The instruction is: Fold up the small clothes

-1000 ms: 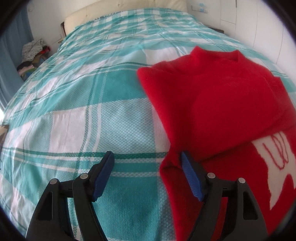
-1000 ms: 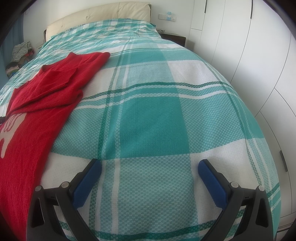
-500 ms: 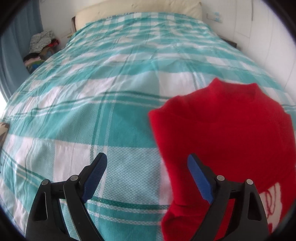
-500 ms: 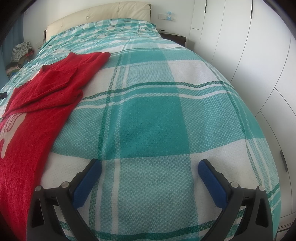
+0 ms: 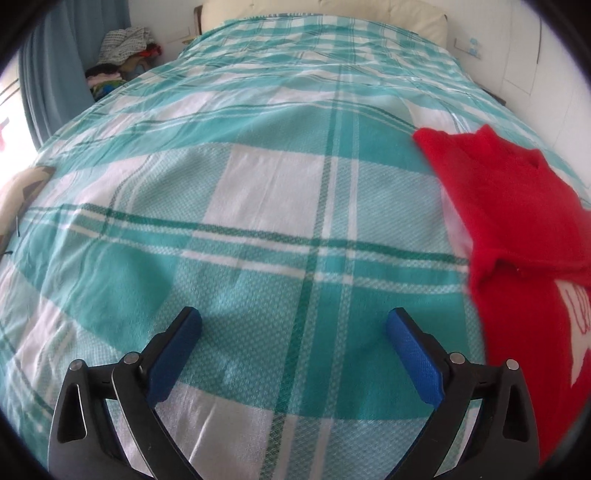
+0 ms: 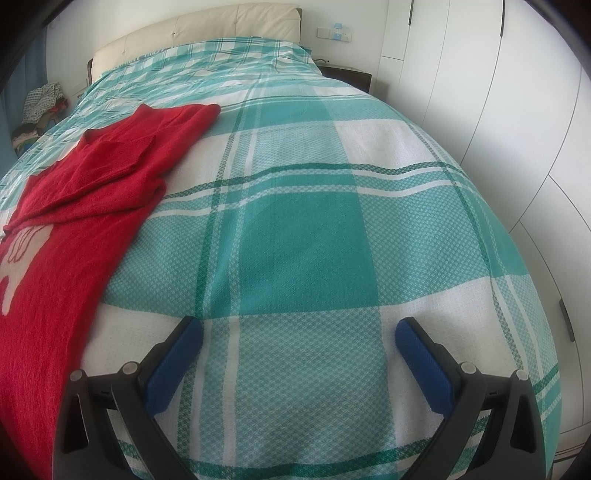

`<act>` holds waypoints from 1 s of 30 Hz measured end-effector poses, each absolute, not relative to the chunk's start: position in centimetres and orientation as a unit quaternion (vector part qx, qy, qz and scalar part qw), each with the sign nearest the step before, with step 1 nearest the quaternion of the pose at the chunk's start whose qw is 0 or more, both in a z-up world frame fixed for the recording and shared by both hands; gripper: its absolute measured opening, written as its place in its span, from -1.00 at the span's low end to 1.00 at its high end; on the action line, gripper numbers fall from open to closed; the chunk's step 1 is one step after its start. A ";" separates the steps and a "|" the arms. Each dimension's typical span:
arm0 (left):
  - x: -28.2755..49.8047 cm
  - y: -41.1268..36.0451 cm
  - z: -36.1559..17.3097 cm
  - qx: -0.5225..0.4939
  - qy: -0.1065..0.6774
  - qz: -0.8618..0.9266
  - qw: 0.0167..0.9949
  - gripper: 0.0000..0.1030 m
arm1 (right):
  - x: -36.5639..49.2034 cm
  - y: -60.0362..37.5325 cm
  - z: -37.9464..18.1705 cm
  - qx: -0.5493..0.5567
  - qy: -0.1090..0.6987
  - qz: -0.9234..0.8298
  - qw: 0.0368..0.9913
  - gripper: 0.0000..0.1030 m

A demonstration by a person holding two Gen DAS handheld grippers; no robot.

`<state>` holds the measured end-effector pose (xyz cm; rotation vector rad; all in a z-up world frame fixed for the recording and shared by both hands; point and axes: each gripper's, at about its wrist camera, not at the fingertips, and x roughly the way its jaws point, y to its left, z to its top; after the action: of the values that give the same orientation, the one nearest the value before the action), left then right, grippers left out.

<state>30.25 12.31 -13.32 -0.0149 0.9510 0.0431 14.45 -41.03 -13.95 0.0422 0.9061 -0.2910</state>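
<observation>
A red knitted sweater [image 5: 517, 229] with a white motif lies on the teal checked bedspread [image 5: 258, 192], its sleeves folded in over the chest. It fills the right edge of the left wrist view and the left side of the right wrist view [image 6: 85, 192]. My left gripper [image 5: 293, 328] hovers over bare bedspread to the left of the sweater, its jaws still opening and nothing between them. My right gripper [image 6: 299, 336] stands wide open over the bedspread [image 6: 314, 221] to the right of the sweater, also with nothing in it.
A padded cream headboard [image 6: 192, 33] closes the far end of the bed. White wardrobe doors [image 6: 498, 92] run along the right side. A heap of clothes [image 5: 122, 48] and a blue curtain [image 5: 51, 74] stand at the far left. A dark nightstand [image 6: 347, 74] sits by the headboard.
My left gripper has let go of the sweater's edge, opened wider and swung left onto bare bedspread. The right gripper has not moved.
</observation>
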 end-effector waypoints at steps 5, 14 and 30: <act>30.7 12.9 -14.1 -0.039 0.465 0.007 0.884 0.99 | 14.5 -41.1 -14.0 0.021 0.436 -0.140 0.889 1.00; 30.5 12.5 -14.4 -0.024 0.457 0.014 0.889 0.99 | 14.5 -41.0 -14.0 0.021 0.436 -0.140 0.889 1.00; 30.5 12.5 -14.5 -0.023 0.457 0.015 0.889 0.99 | 14.4 -41.0 -13.9 0.019 0.436 -0.141 0.889 1.00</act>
<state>30.50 12.52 -14.49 -0.0480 0.9497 0.0304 14.42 -41.03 -13.88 0.0401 0.9054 -0.2924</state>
